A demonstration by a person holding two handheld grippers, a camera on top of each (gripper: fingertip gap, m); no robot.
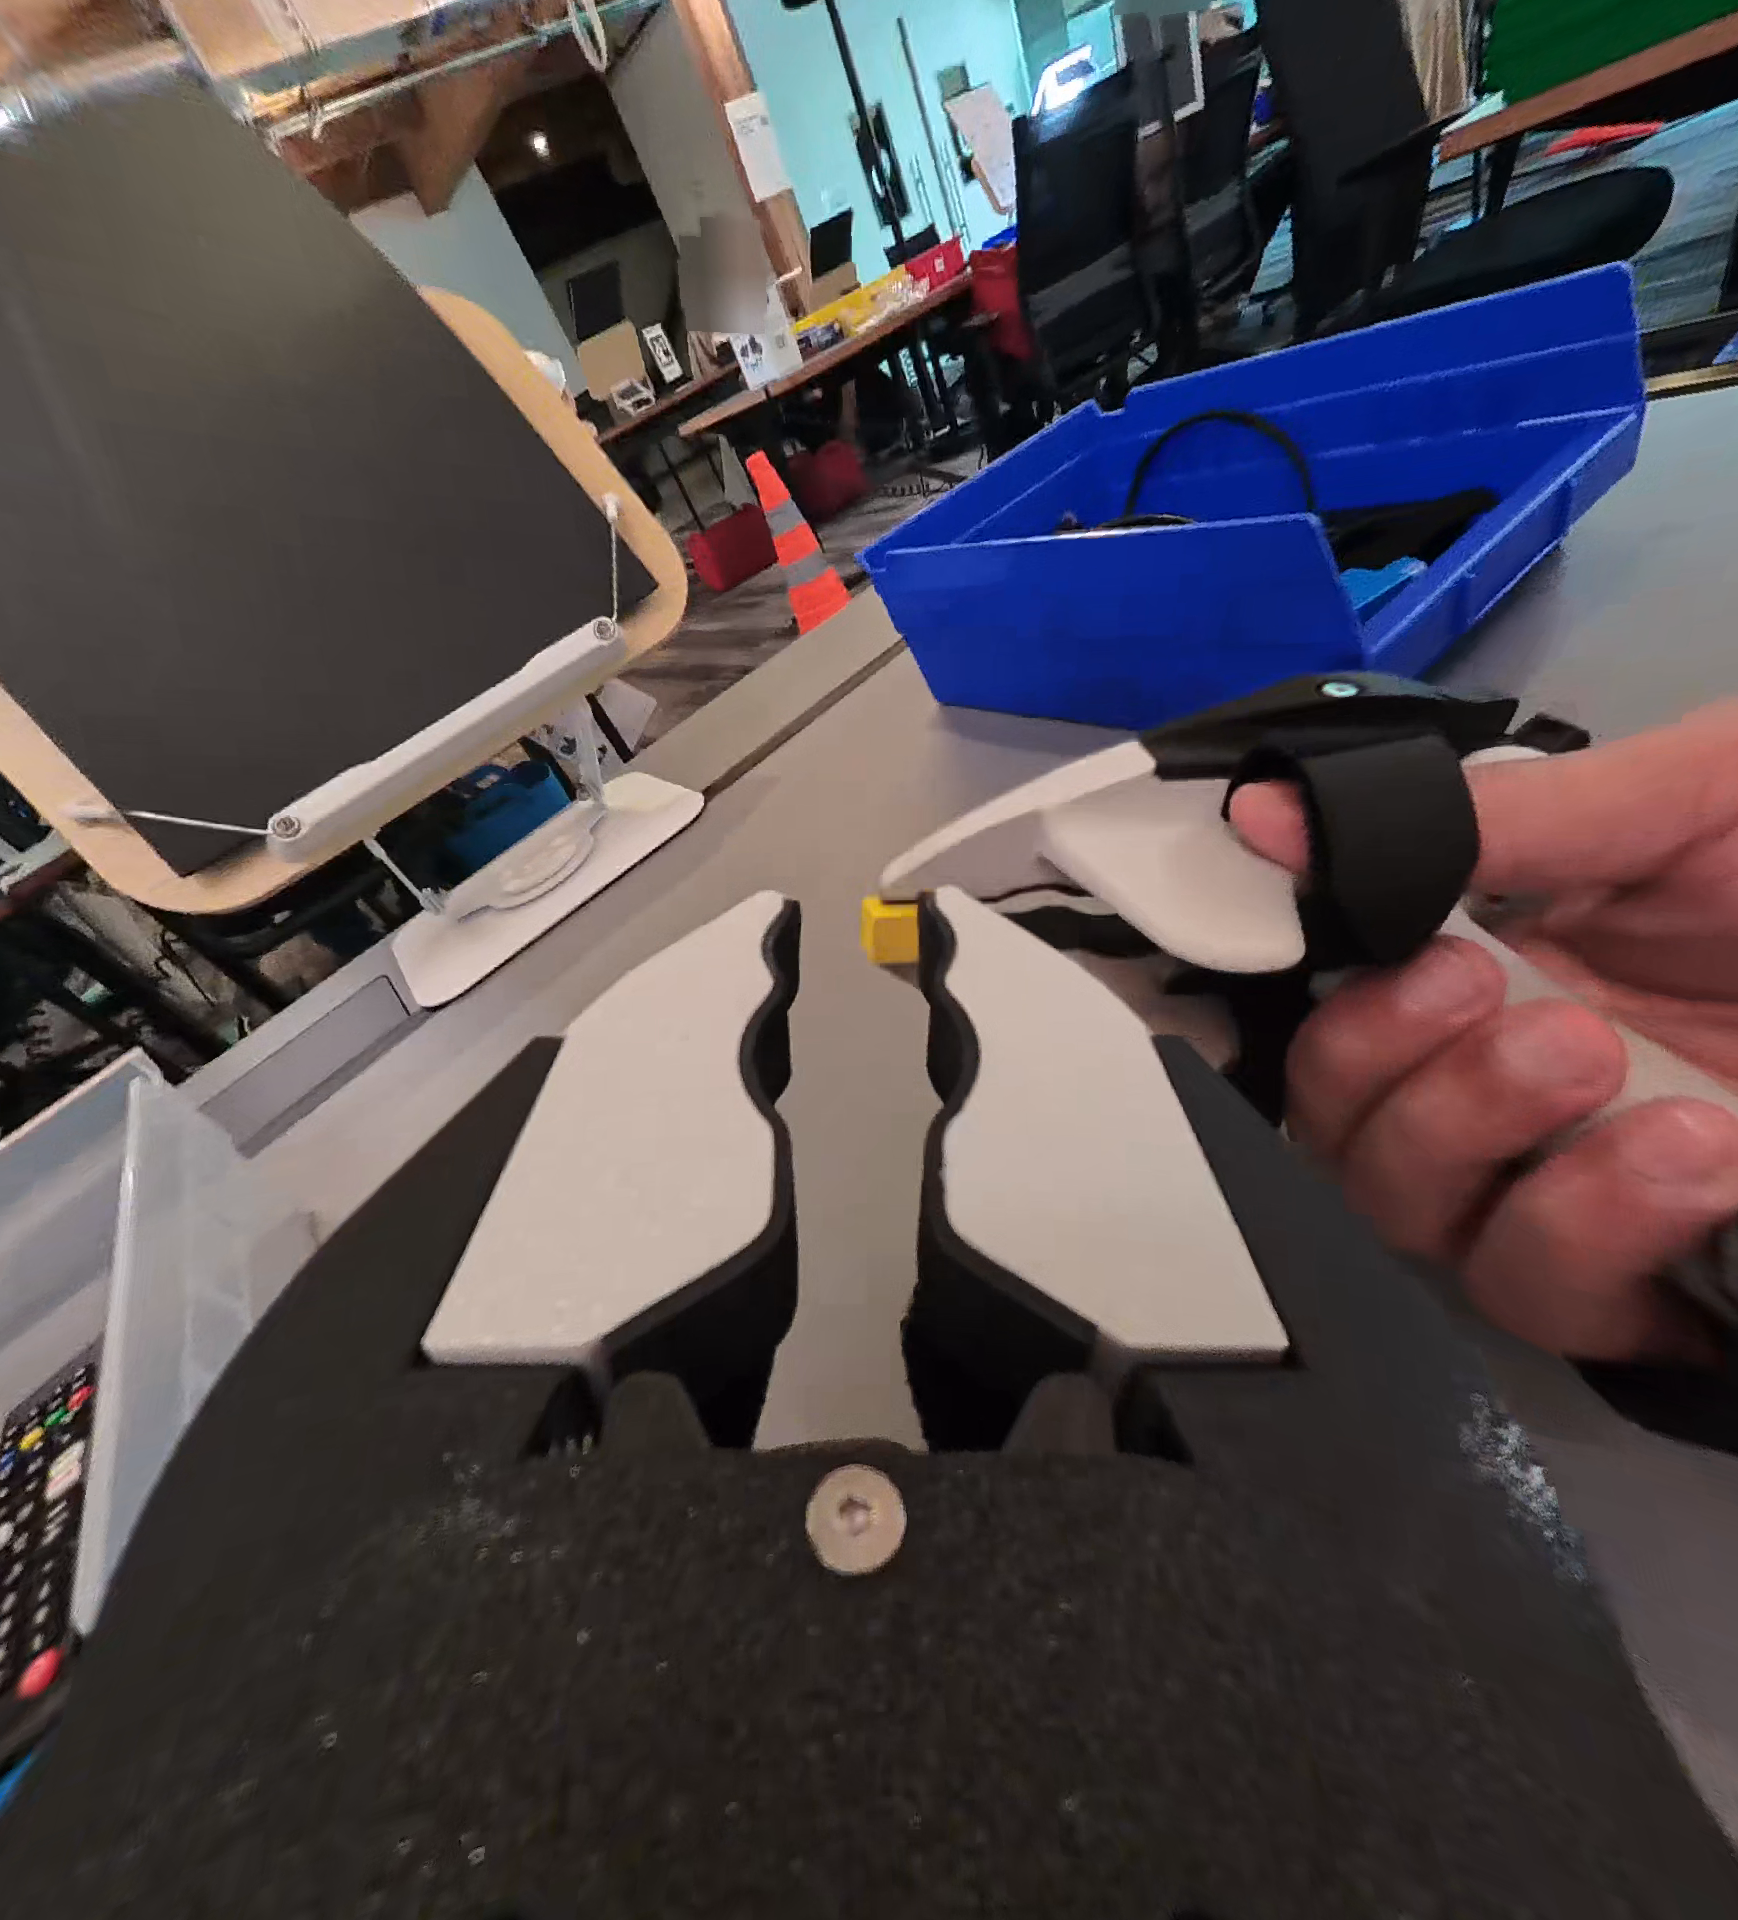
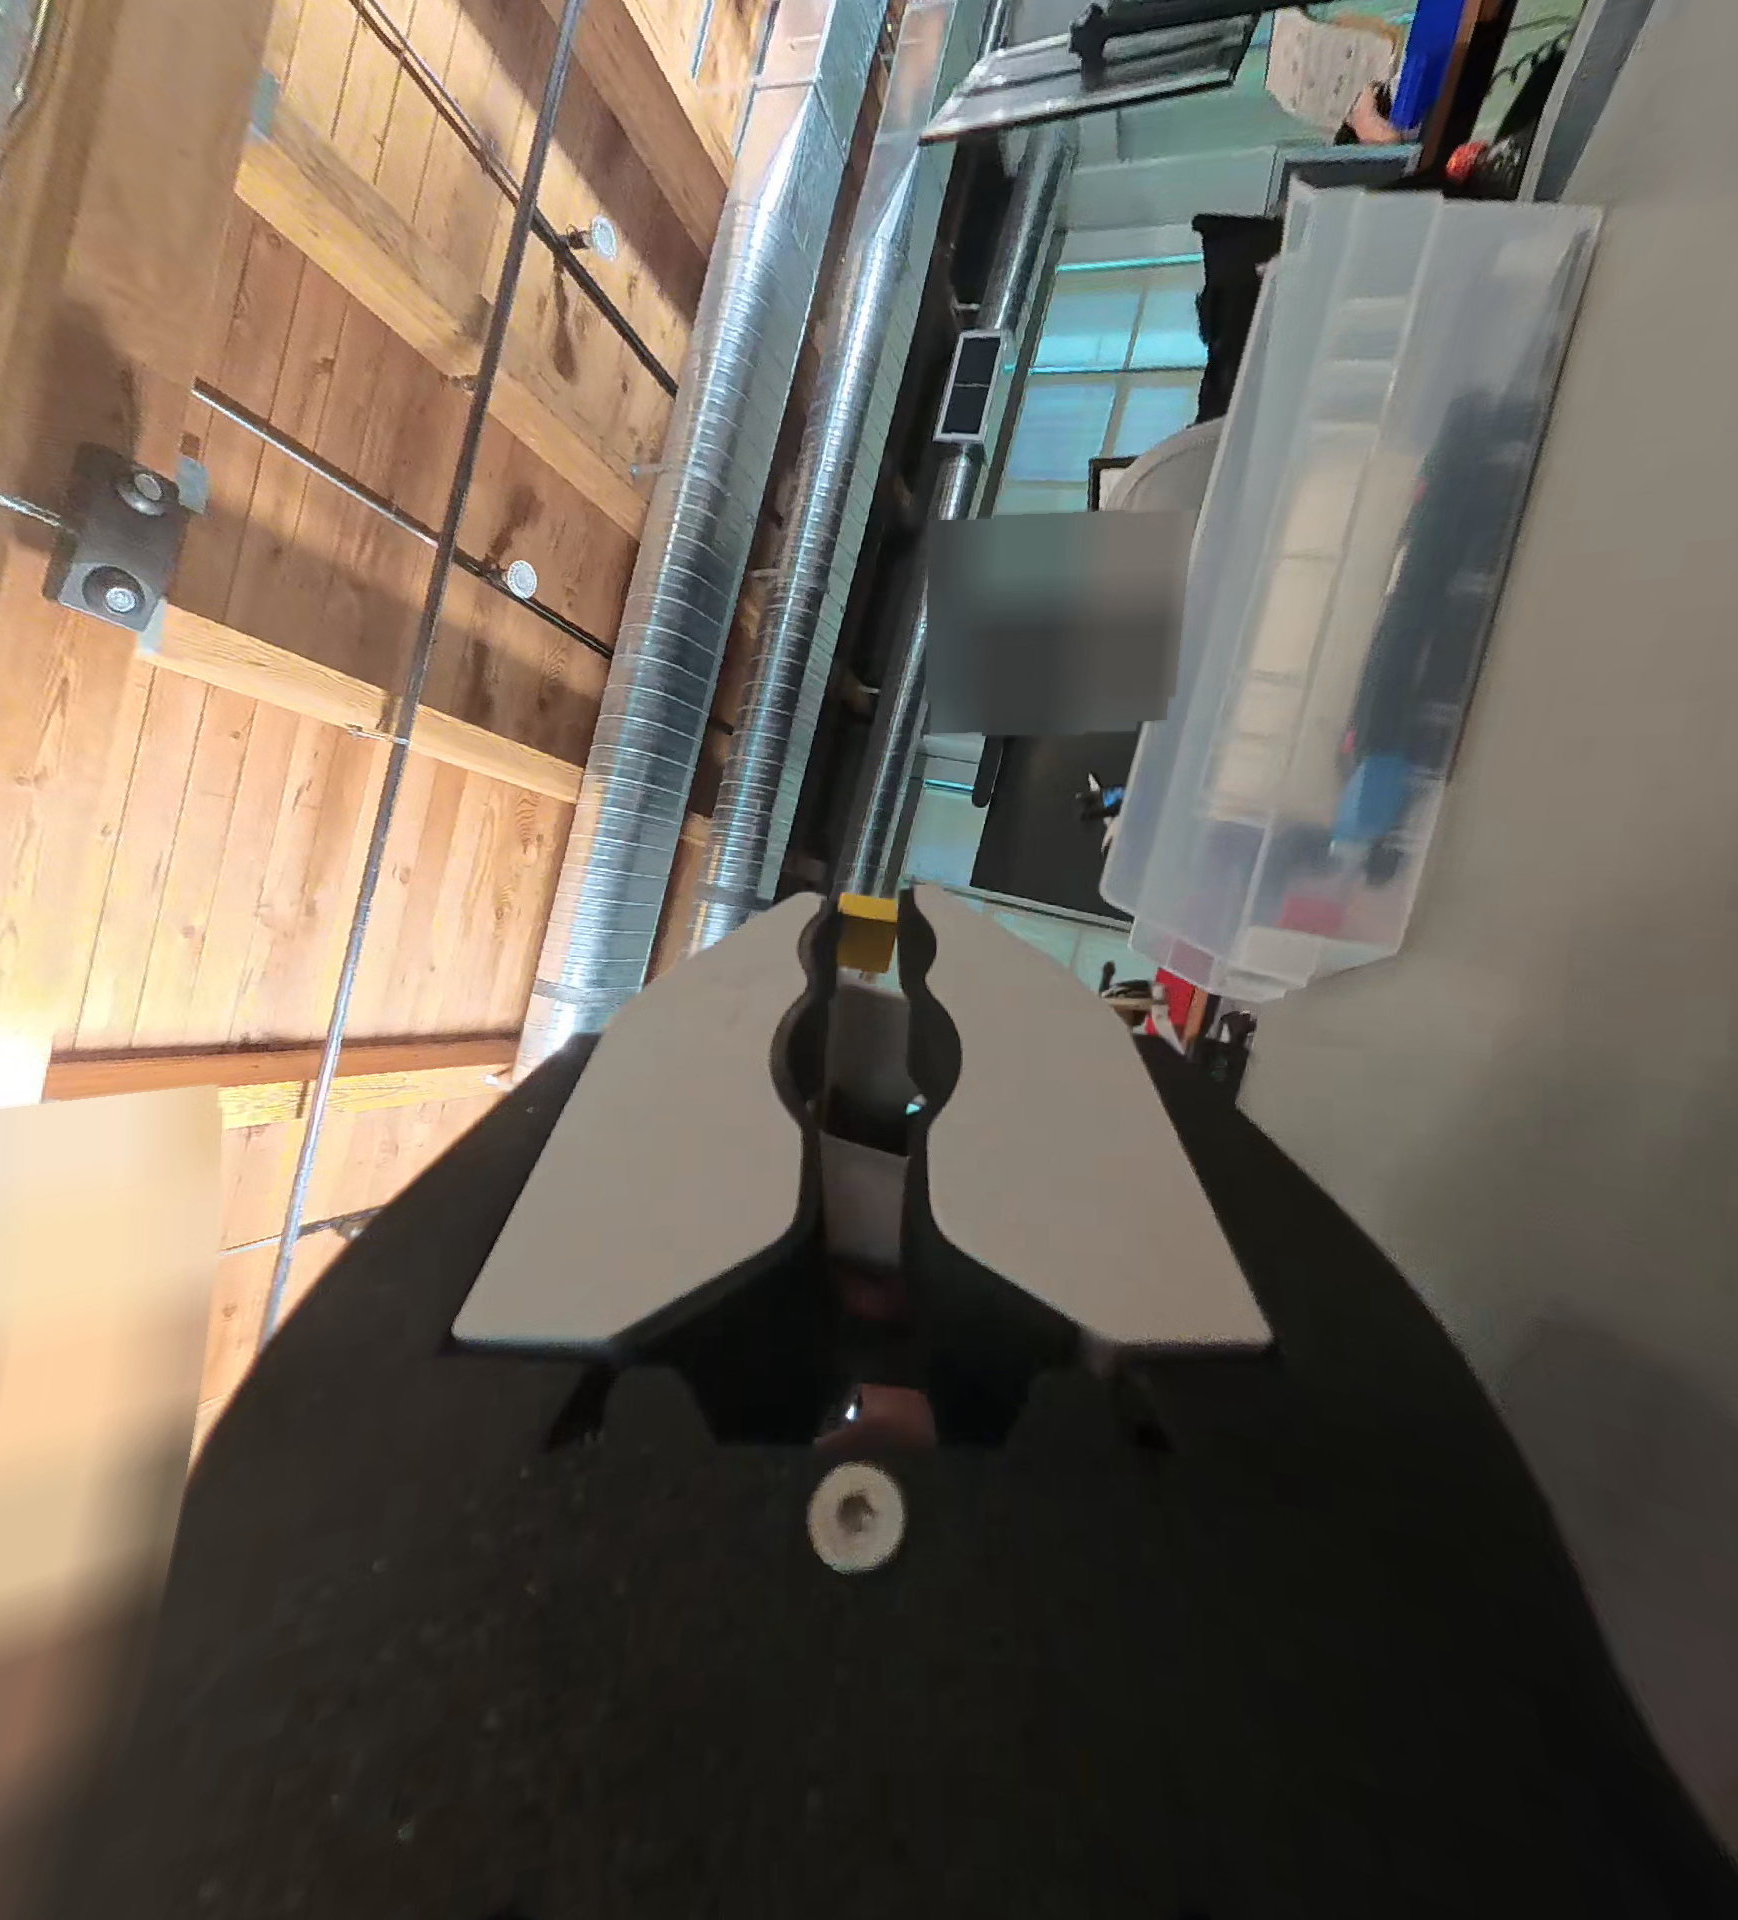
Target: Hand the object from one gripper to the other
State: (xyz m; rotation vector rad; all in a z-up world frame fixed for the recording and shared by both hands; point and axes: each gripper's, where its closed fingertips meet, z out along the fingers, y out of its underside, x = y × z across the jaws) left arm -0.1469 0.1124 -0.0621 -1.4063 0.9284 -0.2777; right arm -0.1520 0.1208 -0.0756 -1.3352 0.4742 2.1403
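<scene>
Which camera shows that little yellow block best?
The left wrist view: the yellow block shows side-on over the grey table, pinched at the right hand-held gripper's tips. The right wrist view shows only its end between close fingers.

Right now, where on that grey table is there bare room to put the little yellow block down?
The grey table is bare between the blue bin and the stand's white base, and under the open left gripper. It is crowded beside the clear box and right gripper.

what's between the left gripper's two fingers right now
Mostly bare grey table. In the left wrist view the yellow block, pinched by the right gripper, sits just off the left gripper's tips, not yet between them.
</scene>
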